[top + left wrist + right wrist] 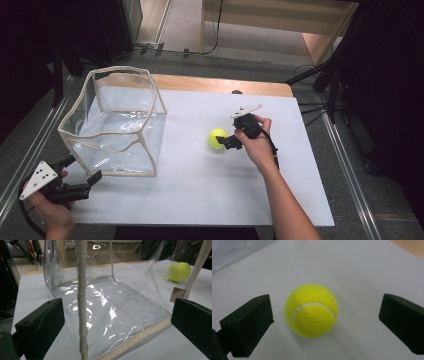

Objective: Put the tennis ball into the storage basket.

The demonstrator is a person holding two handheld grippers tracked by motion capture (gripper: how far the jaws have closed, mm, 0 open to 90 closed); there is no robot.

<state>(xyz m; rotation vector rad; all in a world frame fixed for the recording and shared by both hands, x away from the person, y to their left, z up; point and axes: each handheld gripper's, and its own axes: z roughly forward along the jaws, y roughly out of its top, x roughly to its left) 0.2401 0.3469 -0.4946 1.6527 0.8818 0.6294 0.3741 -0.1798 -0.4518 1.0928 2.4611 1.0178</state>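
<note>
Under my work lies a white board (200, 190) on a wooden table (220, 84). Beyond it I see grey floor (260, 45) with black cables (218, 30).

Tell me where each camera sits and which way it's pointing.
High view: above the person's side, looking forward and down on the table; both forearms and hand-held grippers show.
Left gripper view: on the left hand-held gripper, facing the clear bag; its open black jaws show.
Right gripper view: on the right hand-held gripper, looking down at the tennis ball between its open jaws.
Shared: all three show the ball.
</note>
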